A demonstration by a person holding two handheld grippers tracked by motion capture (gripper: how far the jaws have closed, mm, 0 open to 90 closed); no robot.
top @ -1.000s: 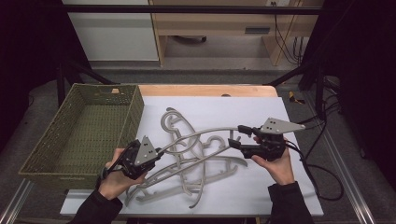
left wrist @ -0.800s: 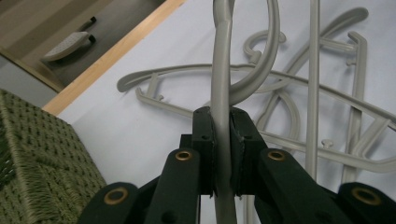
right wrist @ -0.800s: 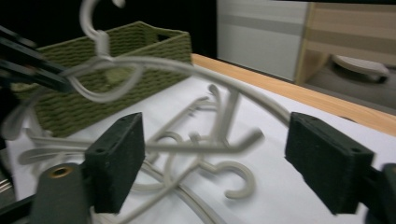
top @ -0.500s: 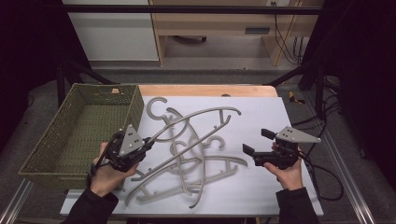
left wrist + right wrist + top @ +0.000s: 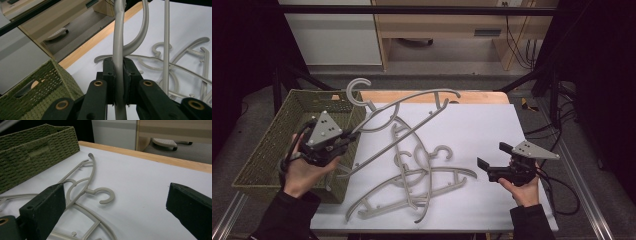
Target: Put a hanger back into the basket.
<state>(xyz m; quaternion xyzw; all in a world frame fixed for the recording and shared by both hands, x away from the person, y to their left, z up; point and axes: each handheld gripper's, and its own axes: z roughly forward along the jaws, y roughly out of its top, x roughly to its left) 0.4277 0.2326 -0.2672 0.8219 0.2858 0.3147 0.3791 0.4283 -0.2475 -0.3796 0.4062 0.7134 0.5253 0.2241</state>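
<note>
Now the left gripper [image 5: 346,136] clamps a grey hanger [image 5: 399,107] (lifted), right gripper [image 5: 484,167] gaping empty, its jaws just opened.

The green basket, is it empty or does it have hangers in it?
Looks empty. The high view shows only bare weave inside the green basket; its near corner is hidden. The left gripper holds one hanger beside it.

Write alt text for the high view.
The left gripper, shut on a grey hanger, holds it lifted beside a green woven basket. More hangers lie tangled on the white table, and the right gripper hovers open.
</note>
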